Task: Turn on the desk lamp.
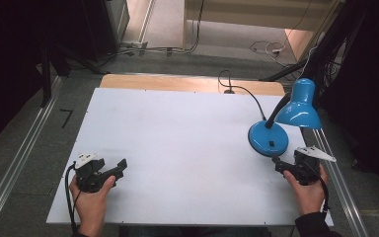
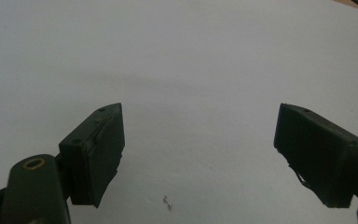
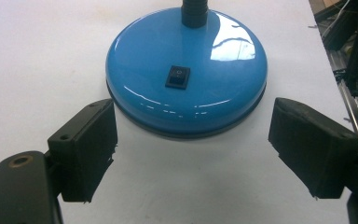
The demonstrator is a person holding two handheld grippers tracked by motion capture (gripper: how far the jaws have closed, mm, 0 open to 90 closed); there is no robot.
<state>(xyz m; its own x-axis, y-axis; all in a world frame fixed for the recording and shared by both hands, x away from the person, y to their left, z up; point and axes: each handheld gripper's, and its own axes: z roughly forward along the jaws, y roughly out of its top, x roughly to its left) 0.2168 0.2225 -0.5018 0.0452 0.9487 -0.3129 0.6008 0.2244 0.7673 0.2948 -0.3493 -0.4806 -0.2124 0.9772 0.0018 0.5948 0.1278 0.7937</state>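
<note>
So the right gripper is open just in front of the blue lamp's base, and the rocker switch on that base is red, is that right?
Not quite. The right gripper is open just short of the blue lamp's base, but the rocker switch is black, not red. The right gripper view shows it plainly.

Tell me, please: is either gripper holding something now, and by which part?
Nothing is held. The right gripper is open just before the blue lamp base, not touching it. The left gripper is open above the bare table.
</note>
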